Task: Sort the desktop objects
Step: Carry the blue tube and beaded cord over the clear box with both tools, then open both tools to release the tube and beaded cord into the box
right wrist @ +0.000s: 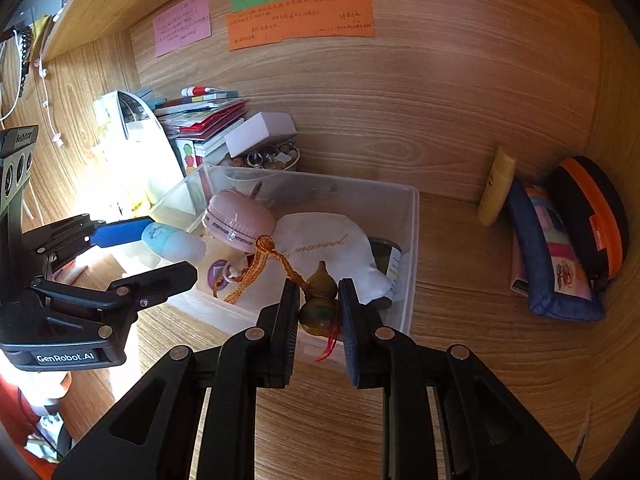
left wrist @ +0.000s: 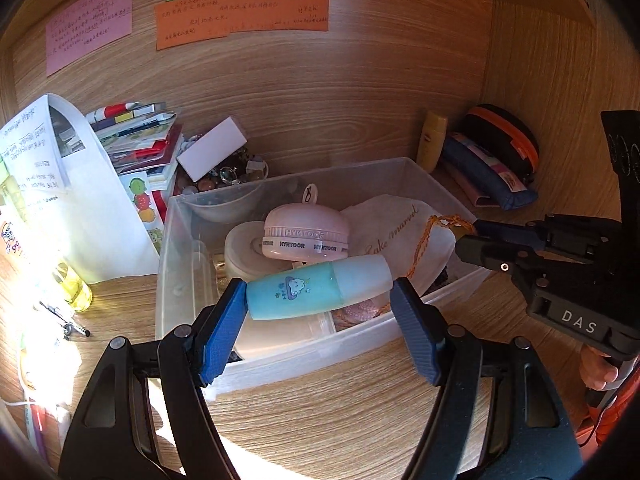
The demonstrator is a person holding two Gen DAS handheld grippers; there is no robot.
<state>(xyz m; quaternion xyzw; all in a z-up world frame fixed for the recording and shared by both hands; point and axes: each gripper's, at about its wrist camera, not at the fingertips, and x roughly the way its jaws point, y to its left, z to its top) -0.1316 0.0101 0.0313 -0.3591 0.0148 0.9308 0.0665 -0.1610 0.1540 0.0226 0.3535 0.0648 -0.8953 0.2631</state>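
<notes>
The left gripper [left wrist: 318, 300] clamps a blue bottle [left wrist: 316, 290] endwise between its pads, over the near edge of the clear bin [left wrist: 280, 356]. The right gripper [right wrist: 319, 308] pinches a small gourd [right wrist: 320, 300], its orange cord [right wrist: 260, 264] trailing ahead into the bin. Only the right view shows the gourd; the left view shows just that gripper's side, off to its right, and a yellow bottle [left wrist: 74, 290] at far left

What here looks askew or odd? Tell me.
Nothing spilled or broken. The blue bottle lies sideways in the left claw, and the gourd charm's orange cord trails from the right claw into the clear bin.
</notes>
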